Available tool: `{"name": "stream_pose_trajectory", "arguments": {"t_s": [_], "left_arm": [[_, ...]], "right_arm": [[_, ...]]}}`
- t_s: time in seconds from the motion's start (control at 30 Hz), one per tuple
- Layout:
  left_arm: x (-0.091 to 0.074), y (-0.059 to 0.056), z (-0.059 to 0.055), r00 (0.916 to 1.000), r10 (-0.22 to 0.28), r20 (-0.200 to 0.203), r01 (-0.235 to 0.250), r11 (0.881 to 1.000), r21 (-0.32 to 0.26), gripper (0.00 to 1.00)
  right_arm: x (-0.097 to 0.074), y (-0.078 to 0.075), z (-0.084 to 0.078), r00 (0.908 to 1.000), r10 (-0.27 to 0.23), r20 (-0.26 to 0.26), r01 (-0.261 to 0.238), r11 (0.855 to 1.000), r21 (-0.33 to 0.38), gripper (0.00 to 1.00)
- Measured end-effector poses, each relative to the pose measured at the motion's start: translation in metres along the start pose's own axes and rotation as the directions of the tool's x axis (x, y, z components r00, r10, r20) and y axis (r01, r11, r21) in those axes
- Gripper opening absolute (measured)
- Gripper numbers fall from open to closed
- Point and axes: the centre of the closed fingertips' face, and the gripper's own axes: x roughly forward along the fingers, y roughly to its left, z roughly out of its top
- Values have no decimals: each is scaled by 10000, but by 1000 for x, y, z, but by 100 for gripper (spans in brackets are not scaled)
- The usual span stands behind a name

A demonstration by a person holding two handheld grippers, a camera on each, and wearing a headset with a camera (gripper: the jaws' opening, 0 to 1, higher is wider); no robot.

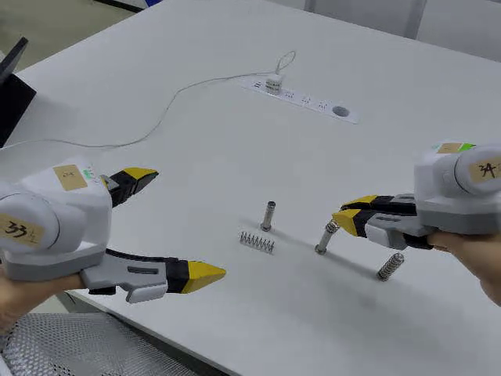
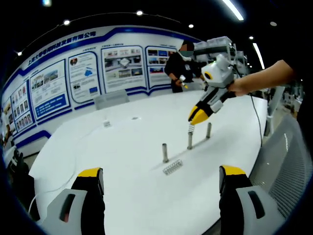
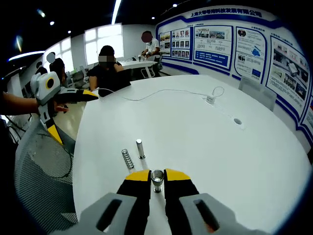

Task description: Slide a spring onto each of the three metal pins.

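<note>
Right tongs (image 3: 156, 175) clamp spring (image 3: 157, 180) atop pin (image 1: 322, 242).

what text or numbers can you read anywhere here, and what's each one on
"33": handwritten on the tan label on the body of the left gripper.
"3A", or possibly "34": handwritten on the second tan label, on the body of the right gripper.
Top sticker on the left gripper: no writing I can make out.
Wall boards: Chinese headings and small print, too blurred to read.

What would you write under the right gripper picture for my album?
Right gripper pinches a spring; a bare pin and a loose spring wait ahead on the white table.
</note>
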Motion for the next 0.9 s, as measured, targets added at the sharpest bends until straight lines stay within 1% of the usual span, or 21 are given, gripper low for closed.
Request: {"name": "stream_pose_trajectory", "arguments": {"t_s": [0.07,0.1,0.13,0.2,0.23,0.37,0.43,0.7,0.9], "left_arm": [[0,-1,-1,10000,-33,-50,33,10000,74,100],[0,-1,-1,10000,-49,-70,49,9999,87,100],[0,-1,-2,9999,-55,-91,55,10000,81,100],[0,-1,-3,9999,-47,-148,48,10000,71,100],[0,-1,-3,9999,-51,-157,52,10000,60,100],[0,-1,-4,9998,-25,-198,26,10000,32,100],[0,0,-5,9997,-2,-255,3,10000,61,100],[1,-1,-7,9993,-29,-367,32,10000,82,100],[1,-3,-9,9988,-109,-481,116,9999,128,100]], "right_arm": [[4,1,-4,9998,22,-217,-25,9999,-120,11],[5,1,-4,9998,5,-204,-9,9998,-190,11],[7,1,-7,9993,53,-365,-60,9998,-189,11],[10,1,-7,9994,13,-357,-22,9997,-242,11],[11,2,-9,9989,26,-458,-36,9998,-210,11],[20,2,-16,9968,81,-794,-120,9987,-489,11],[21,3,-18,9955,100,-939,-156,9981,-591,11],[29,5,-30,9911,174,-1317,-271,9970,-722,11],[34,5,-35,9879,253,-1531,-364,9968,-707,11]]}}
